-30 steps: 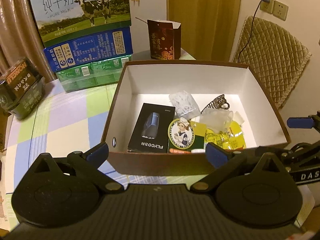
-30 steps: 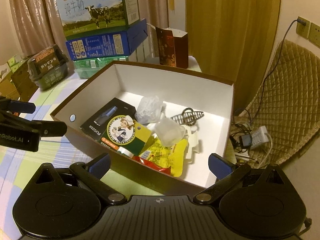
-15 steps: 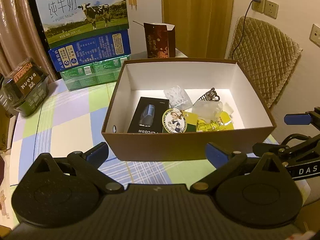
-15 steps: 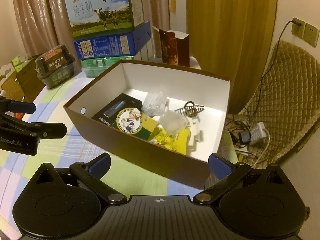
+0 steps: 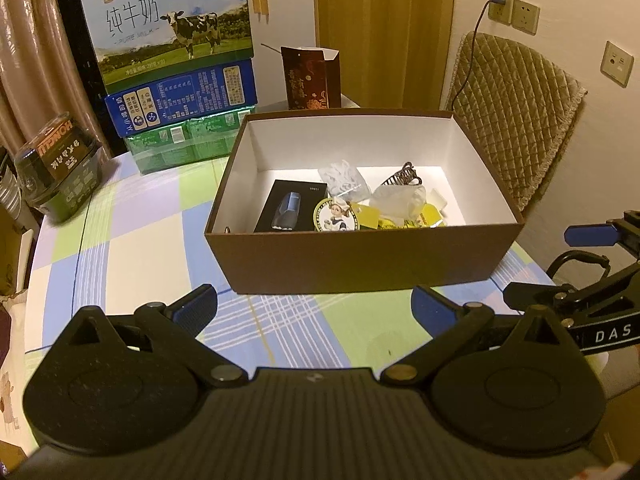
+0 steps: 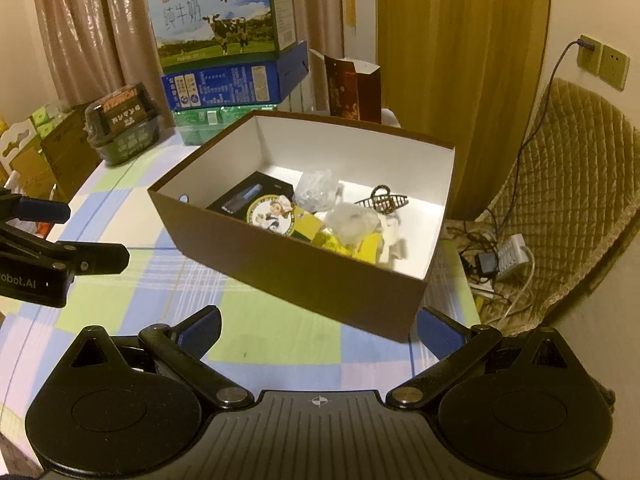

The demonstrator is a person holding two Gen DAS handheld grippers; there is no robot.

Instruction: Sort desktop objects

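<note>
L gripper (image 5: 314,300): jaws wide apart, holding nothing; hangs over the checked tablecloth (image 5: 120,248), short of the box.
HONGLI tub (image 5: 58,168): far left on table; "HONGLI" reads upside down, rest too small.
Milk cartons (image 5: 172,32): stacked behind; top says "纯牛奶 PURE MILK", gold "36" seal, cow pic. Blue + green cartons under it, print unreadable.
Brown box (image 5: 360,260): centre of table, lid off, white inside; holds the sorted bits. Probably light card, stiff walls; if moved, take it by the two short walls, one gripper each.
Black carton (image 5: 290,210): in box, left side; rigid, flat, likely easy to pinch by an edge. Writing too small.
Round girl label (image 5: 335,216): on green/yellow pack, leaning by black carton; soft pack, prob. slippery.
Clear plastic bags (image 5: 344,176): crinkly, light, will deform.
Hair claw (image 5: 404,174): dark, at back right; hard, grip across its spine.
R gripper (image 6: 318,330): jaws wide apart, holding nothing; near box corner. "DAS" on its body in left view.
</note>
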